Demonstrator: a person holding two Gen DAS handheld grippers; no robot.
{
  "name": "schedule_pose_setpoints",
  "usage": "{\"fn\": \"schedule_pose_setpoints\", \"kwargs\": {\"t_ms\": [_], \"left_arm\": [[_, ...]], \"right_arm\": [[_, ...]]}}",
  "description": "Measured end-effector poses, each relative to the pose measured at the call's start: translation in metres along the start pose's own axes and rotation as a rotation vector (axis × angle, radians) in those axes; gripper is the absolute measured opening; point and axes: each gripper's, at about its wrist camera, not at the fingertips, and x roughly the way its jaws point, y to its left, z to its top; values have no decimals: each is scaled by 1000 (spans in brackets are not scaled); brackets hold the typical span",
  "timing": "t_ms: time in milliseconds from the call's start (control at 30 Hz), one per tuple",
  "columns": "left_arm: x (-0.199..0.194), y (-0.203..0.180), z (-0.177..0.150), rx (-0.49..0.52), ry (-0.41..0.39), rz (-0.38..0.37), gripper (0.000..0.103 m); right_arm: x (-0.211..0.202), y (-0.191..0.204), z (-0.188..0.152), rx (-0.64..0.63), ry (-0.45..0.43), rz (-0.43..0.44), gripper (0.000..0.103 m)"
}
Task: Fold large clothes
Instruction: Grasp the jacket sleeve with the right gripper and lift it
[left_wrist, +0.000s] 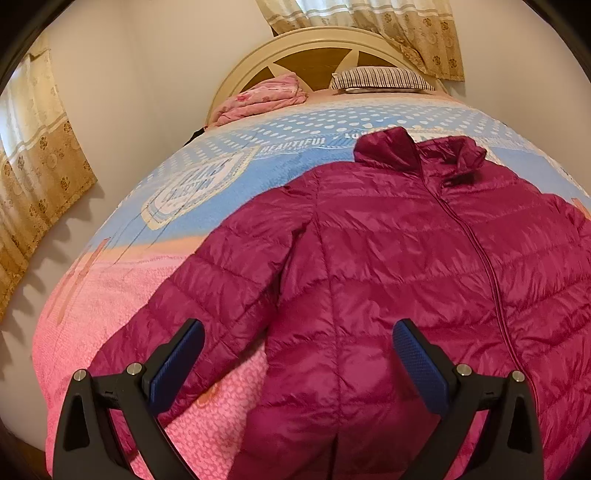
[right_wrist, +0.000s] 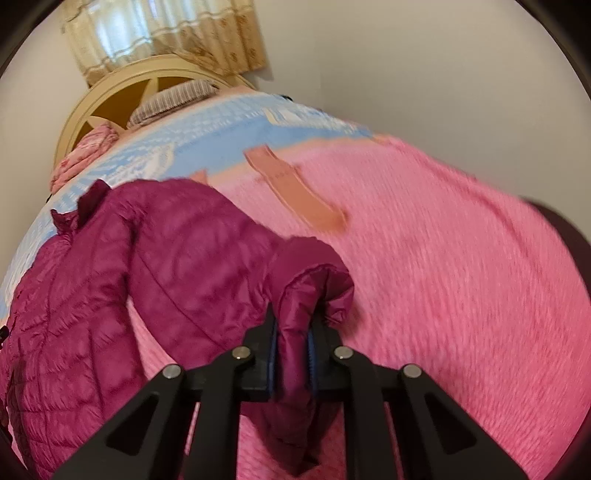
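Note:
A magenta quilted puffer jacket (left_wrist: 406, 258) lies front up on the bed, zipper closed, collar toward the headboard. Its left sleeve (left_wrist: 207, 295) stretches out over the pink cover. My left gripper (left_wrist: 299, 343) is open and empty, hovering above the jacket's lower hem by that sleeve. In the right wrist view the jacket (right_wrist: 110, 277) lies at the left. My right gripper (right_wrist: 291, 343) is shut on the jacket's right sleeve cuff (right_wrist: 314, 291) and holds it lifted off the cover.
The bed cover (right_wrist: 443, 258) is pink near me and blue with white dots (left_wrist: 295, 125) toward the cream headboard (left_wrist: 314, 48). A folded pink blanket (left_wrist: 262, 96) and a striped pillow (left_wrist: 380, 79) lie at the head. Walls and curtains (left_wrist: 40, 166) surround the bed.

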Motion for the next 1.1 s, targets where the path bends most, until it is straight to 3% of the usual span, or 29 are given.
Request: {"fn": "schedule_pose_setpoints", "kwargs": {"t_ms": [233,533,900,1100], "left_arm": [[5,27,18,-30,-22,48,102],[17,81,26,-60,-37,130,102],[57,127,18,-145,28,174,102],[72,142,15,-183,38,205,102]], "right_arm": [[-22,56,37,-133,-106,26,14],[-36,170,64,-368,-196,84,14],[-8,296,43,-577,-217,171,13],[8,351,12,-679,-199,215,13]]}}
